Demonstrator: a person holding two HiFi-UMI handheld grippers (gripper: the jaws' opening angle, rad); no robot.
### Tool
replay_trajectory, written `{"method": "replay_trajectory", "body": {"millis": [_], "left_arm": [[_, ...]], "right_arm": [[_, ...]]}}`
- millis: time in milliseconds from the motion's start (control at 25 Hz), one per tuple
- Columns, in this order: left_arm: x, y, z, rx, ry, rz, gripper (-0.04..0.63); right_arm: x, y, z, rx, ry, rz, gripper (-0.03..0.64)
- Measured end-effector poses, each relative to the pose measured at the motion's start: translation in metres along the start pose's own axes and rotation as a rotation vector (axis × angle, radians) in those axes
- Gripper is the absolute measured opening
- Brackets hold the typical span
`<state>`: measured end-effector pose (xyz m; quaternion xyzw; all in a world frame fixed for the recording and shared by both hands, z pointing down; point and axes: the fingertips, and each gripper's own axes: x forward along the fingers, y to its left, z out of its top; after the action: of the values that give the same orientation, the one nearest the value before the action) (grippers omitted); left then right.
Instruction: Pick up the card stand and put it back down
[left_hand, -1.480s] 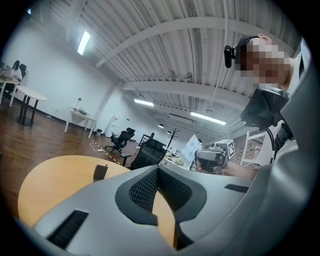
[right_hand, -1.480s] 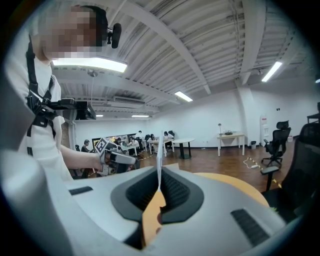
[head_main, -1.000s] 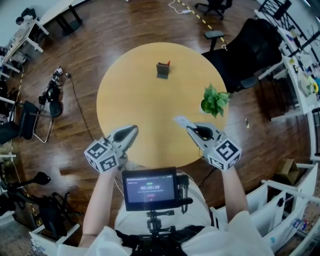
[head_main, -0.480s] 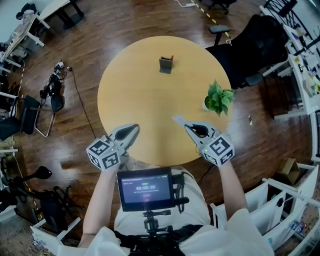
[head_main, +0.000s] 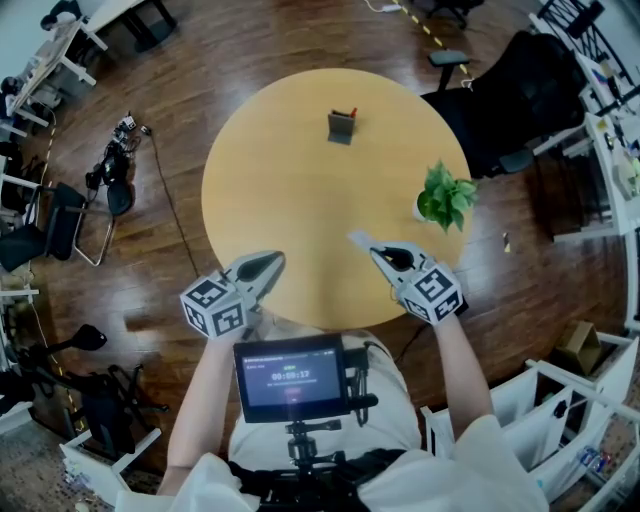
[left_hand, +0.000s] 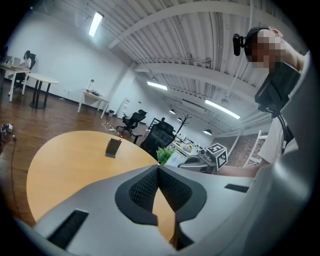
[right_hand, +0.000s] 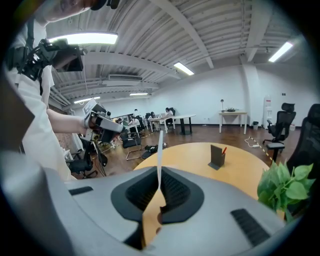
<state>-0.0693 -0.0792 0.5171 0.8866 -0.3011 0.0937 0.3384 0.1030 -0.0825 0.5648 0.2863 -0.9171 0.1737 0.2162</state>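
Right gripper (right_hand: 159, 175) clamped on thin white card (right_hand: 160, 147) | left gripper (left_hand: 158, 169) closed, empty | both over table (head_main: 290, 200) near edge | card stand (head_main: 342, 127) upright at table far side, untouched | pick-up and set-down both remain

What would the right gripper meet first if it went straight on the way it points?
Probably the bare table: the right gripper, shut on a white card, angles down at it, short of the card stand. Depth is unclear.
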Motion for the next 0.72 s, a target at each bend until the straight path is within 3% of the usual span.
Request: {"method": "replay_trajectory", "body": {"millis": [480,720], "left_arm": [[-0.002,0.01,-0.017,0.024,0.031,0.052,-0.003],[0.004,0.02,-0.026,-0.001,0.025,0.069,-0.003]], "right_arm": [[0.02,-0.002,-0.035,0.046,0.024,0.026,0.025],[0.029,-0.008,-0.059,0.058,0.058,0.028,0.025]]}}
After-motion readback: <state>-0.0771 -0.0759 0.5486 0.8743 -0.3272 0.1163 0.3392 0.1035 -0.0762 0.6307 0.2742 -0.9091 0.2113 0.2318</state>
